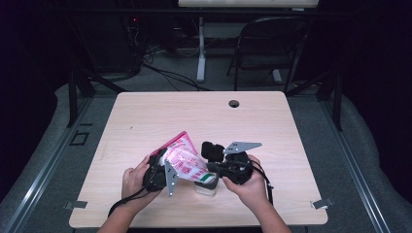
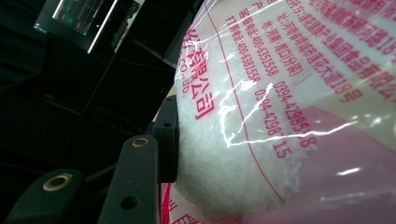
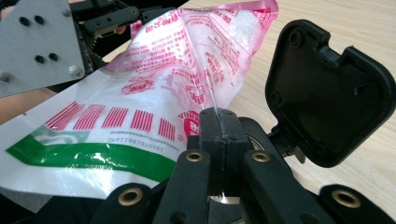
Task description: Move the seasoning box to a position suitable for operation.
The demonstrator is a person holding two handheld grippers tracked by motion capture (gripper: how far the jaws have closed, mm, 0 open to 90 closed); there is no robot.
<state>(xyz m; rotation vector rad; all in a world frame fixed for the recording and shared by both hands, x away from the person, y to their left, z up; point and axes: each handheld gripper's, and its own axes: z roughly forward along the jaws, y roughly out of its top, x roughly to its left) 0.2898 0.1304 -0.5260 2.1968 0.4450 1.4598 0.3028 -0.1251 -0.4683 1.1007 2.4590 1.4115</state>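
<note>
From the high view, a light wooden table (image 1: 204, 114) with a round cable hole (image 1: 234, 103) near its far edge stands on grey carpet in a dark room; a folding chair (image 1: 265, 43) and a white desk leg (image 1: 200, 48) stand behind it. Near the table's front edge the person's left hand (image 1: 132, 182) holds the left gripper (image 1: 163, 171) and the right hand (image 1: 250, 187) holds the right gripper (image 1: 214, 167), with a pink-and-white printed bag (image 1: 182, 158) tilted between them, its pink top corner raised toward the far left and its lower end over a small clear container (image 1: 206, 187) that sits on the table. In the left gripper view, the bag (image 2: 280, 116), packed with white granules and printed with red lettering, bulges against the inner face of the one black jaw that shows; the jaws stand partway apart and clamp the full body of the bag. In the right gripper view, the right gripper (image 3: 219, 126) has its jaws pressed tightly together, pinching a thin clear fold of the bag (image 3: 154, 88), whose green stripe and red bars face the camera. The left gripper's grey plate (image 3: 37, 42) shows at upper left, and bare table (image 3: 336, 14) lies beyond.
</note>
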